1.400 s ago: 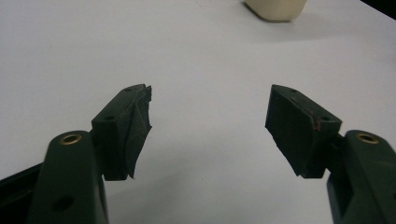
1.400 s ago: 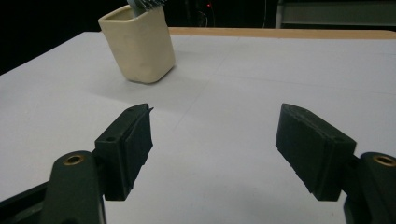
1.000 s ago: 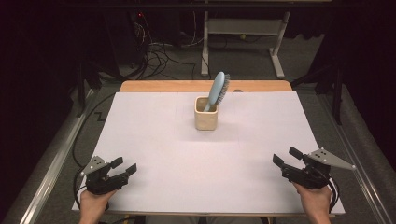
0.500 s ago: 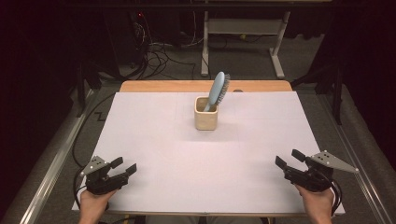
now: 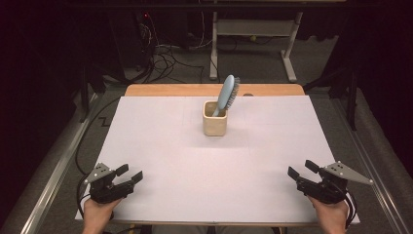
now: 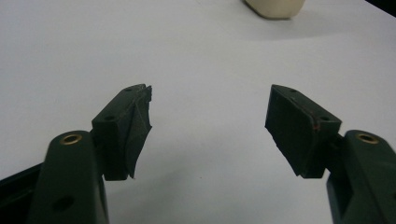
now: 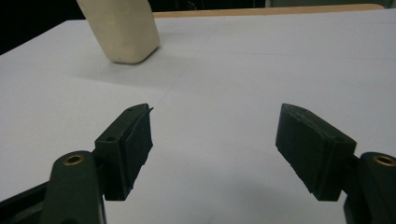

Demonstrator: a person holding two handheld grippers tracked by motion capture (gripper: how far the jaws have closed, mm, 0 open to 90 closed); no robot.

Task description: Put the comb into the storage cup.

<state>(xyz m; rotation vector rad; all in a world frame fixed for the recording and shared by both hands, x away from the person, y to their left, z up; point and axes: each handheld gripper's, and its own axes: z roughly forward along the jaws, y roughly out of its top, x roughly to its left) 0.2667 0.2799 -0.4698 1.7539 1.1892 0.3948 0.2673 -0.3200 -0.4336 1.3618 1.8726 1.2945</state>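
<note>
A blue hairbrush (image 5: 227,94) leans in a cream cup (image 5: 215,125); both grippers' fingers gape empty.

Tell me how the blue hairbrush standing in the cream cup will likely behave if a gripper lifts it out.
The hairbrush looks rigid plastic, so it should probably hold its shape. It leans on the rim of the cup, so a sideways pull might tip that small cup. Its smooth handle is down inside, so a gripper would likely pinch the bristled head, where the grip may be springy.

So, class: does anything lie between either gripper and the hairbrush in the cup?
Nothing visible: bare white table runs from the left gripper and right gripper to the cup holding the hairbrush.
</note>
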